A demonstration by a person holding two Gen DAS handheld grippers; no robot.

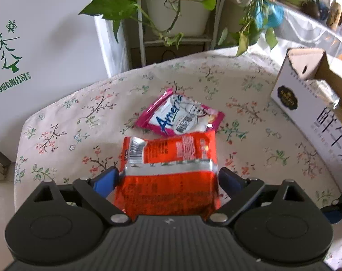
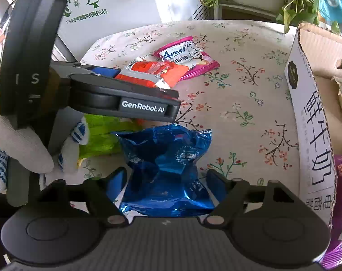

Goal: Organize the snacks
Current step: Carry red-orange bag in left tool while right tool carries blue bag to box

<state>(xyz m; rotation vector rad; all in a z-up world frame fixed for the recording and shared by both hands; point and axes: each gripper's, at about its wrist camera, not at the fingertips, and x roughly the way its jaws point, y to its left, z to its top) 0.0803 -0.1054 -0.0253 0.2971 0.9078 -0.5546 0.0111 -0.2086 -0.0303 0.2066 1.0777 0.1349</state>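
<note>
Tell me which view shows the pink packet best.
The left wrist view: the pink packet lies nearly centered, lettering readable, only its near edge under the orange packet. The right wrist view shows it smaller, farther off and partly covered too.

A round table covered by a cream cloth printed with small flowers and branches [image 1: 64, 122] fills the middle of both views. Behind it, at the left, stands a large white cardboard carton printed with a green tree logo and green Chinese characters [image 1: 15, 63]. Beyond the far edge of the table is a white metal plant stand [image 1: 140, 33] holding a white rectangular planter [image 1: 177, 11]. A trailing green-leafed vine [image 1: 119, 4] hangs from it, some leaves reaching the table's far edge. To the right of the planter is a bright blue object [image 2: 333, 2], too blurred to identify.
</note>
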